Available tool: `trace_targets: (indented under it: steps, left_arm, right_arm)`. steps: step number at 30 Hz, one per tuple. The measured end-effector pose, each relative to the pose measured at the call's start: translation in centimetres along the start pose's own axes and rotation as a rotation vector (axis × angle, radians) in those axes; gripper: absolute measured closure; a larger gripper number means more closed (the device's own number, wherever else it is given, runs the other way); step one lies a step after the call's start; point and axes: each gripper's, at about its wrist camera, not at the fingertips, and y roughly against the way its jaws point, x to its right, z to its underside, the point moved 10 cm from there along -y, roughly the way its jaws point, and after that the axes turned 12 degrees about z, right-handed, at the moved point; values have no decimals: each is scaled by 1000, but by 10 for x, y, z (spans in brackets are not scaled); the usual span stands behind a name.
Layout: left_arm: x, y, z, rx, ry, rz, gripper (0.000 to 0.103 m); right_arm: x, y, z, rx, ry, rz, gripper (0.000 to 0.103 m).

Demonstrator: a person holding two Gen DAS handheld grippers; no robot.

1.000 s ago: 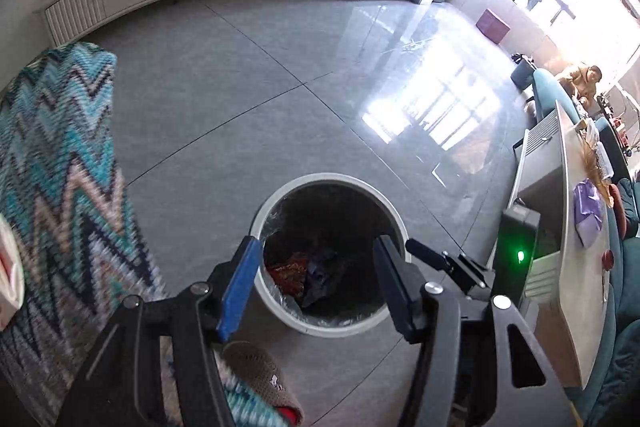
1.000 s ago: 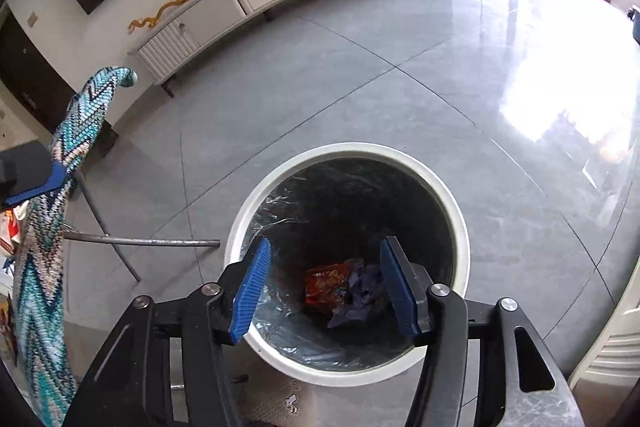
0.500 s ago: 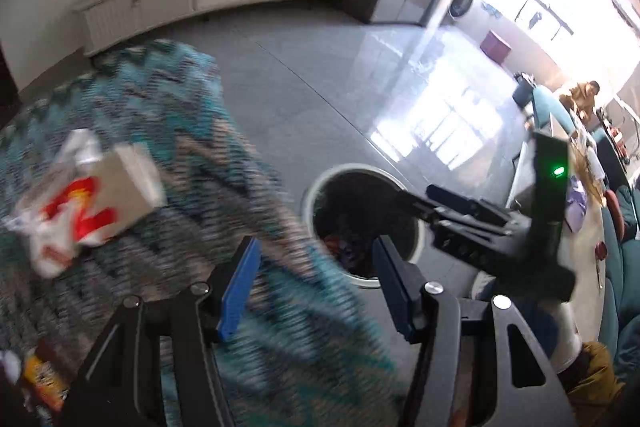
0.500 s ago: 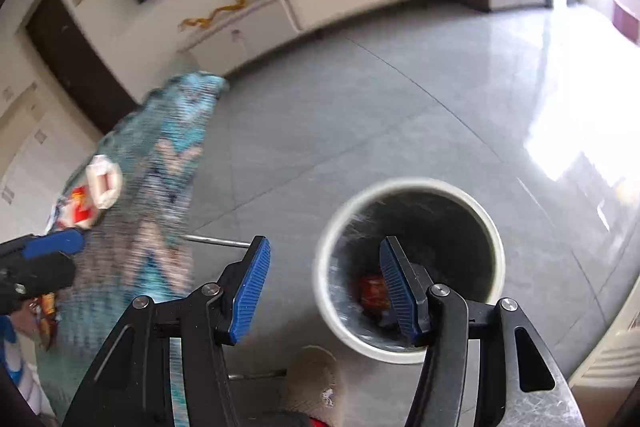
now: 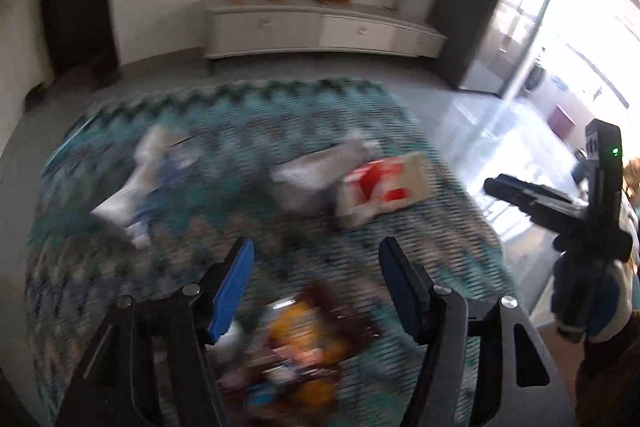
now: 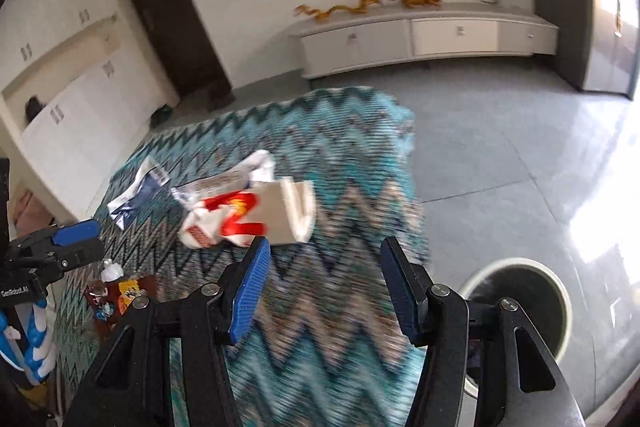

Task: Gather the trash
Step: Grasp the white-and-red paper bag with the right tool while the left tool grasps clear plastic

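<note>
Trash is lying on the zigzag-cloth worktop [image 6: 320, 147]: red-and-white wrapper [image 6: 256, 215] just ahead-left of the right gripper [image 6: 324, 291], long axis running left-right. Right looks nearer to it; left gripper [image 5: 316, 291] is hovering over the yellow-brown packet [image 5: 304, 343]. Both jaws are standing wide apart, holding nothing. Bin [image 6: 520, 267] is sitting right of the wrapper, on the floor.

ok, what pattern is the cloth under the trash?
Teal, white and dark zigzag cloth; sharpest in the right wrist view.
</note>
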Motion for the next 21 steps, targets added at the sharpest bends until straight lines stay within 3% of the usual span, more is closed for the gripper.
trace_targets:
  steps: [8,18,21]
  left_arm:
    - [-88,11,42,-34,190,-58,40]
    - [-96,-5,69,-98,317,-3,39]
    - [-94,-12,67,-103,329,2,39]
  right_arm:
    - [-43,-41,-16,-50,94,-26,46]
    - [-54,-85,-17,-115,133,-47,47]
    - [-58,-85,-12,-125,153,-62,52]
